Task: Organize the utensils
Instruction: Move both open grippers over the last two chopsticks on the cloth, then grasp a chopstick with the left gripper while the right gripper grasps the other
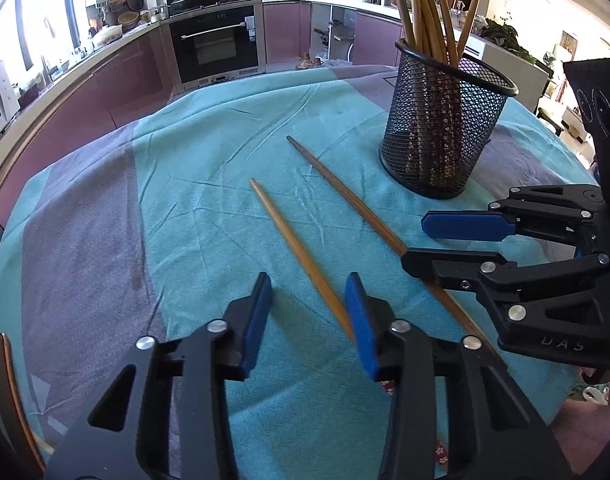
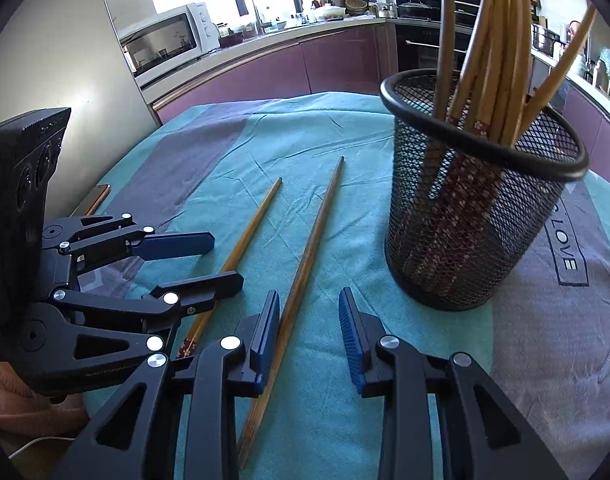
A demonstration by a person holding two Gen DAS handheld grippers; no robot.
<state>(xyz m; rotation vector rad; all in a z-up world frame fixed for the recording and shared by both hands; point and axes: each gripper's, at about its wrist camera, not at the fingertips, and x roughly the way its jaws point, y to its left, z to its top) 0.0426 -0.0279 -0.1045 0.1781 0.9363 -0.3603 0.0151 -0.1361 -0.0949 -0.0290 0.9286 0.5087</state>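
Two chopsticks [image 1: 301, 254] [image 1: 359, 208] lie mid-frame on the cloth [image 1: 193, 184]; mesh cup [image 1: 445, 120] upper right. Left gripper [image 1: 309, 312] and right gripper [image 2: 309, 328]: jaws spread, each straddling a chopstick.

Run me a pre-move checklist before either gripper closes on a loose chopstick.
1. Left gripper jaws open: ok.
2. Right gripper jaws open: ok.
3. Shorter chopstick between the left jaws: ok, though it lies close against one pad.
4. Longer chopstick between the right jaws: ok, but it runs right beside one pad, off centre.
5. Mesh holder upright on the cloth, with room among the chopsticks already in it: ok.
6. The two grippers clear of each other: cannot tell; they sit close side by side, and contact cannot be judged from these views.
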